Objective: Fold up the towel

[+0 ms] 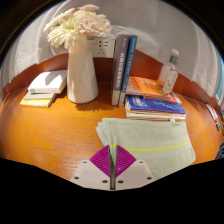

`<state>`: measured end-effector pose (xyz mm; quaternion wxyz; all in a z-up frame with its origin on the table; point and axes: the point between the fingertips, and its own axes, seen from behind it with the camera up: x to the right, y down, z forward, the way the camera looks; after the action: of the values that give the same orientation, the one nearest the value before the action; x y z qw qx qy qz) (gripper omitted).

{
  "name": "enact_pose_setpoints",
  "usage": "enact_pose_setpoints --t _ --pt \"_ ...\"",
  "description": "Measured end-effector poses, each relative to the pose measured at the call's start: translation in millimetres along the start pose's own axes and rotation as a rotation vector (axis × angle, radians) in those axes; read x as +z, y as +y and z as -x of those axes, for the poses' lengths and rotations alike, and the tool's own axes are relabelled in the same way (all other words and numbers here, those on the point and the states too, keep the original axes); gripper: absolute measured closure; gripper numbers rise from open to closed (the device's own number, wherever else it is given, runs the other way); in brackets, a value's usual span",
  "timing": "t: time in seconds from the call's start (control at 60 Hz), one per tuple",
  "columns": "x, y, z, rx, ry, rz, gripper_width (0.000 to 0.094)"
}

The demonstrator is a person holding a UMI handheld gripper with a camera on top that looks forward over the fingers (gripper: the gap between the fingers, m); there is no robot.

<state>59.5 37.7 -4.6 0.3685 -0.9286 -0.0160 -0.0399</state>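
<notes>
A pale green towel (150, 143) with a thin yellow stripe lies partly folded on the wooden table (55, 135), just ahead of my fingers. My gripper (113, 162) is low over the table at the towel's near left corner. Its two magenta pads (102, 160) are pressed together, with a thin edge of the towel pinched between them. The rest of the towel spreads away to the right beyond the fingers.
A white vase (82, 70) of pale flowers stands at the back. Upright books (122, 68) stand next to it. Flat books (154, 103) lie behind the towel, with a small bottle (171, 70) beyond. More books (44, 87) lie at the left.
</notes>
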Motion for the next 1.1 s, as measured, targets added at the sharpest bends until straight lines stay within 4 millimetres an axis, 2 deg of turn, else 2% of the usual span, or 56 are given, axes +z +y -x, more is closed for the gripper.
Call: enact_pose_setpoints --t 0.05,0.133,0.233,0.3,0.4,0.483,0.567,0.633,0.717,0.833,0.967,1.1 --pt "-11.2 -11.4 -9.7 -0.021 0.005 -0.010 0.0897" --pt "-35.0 -42.4 -38.5 -0.039 0.020 -0.060 0.0898" --pt "-62.3 -75.6 -98.1 -0.040 0.072 -0.129 0.0897" --pt "-72.0 -84.3 -139.1 -0.024 0.090 -0.154 0.0897" --pt "-65.7 -72.2 -196.5 0.015 0.106 -0.145 0.0897" --pt "-46.1 -39.7 -229.3 0.043 0.084 -0.084 0.0873" --pt "-29.5 -8.8 -247.6 0.029 0.050 -0.017 0.0695" --pt "-32.3 -3.5 -256.8 0.010 0.052 -0.031 0.0506" --pt "-47.9 -9.5 -257.9 0.012 0.045 -0.055 0.0396" --pt "-83.0 -37.6 -241.2 0.040 0.018 -0.112 0.0371" --pt "-138.4 -78.8 -198.6 0.012 -0.011 -0.200 0.0367" --pt "-197.3 -107.1 -141.1 -0.017 -0.035 -0.272 0.0363"
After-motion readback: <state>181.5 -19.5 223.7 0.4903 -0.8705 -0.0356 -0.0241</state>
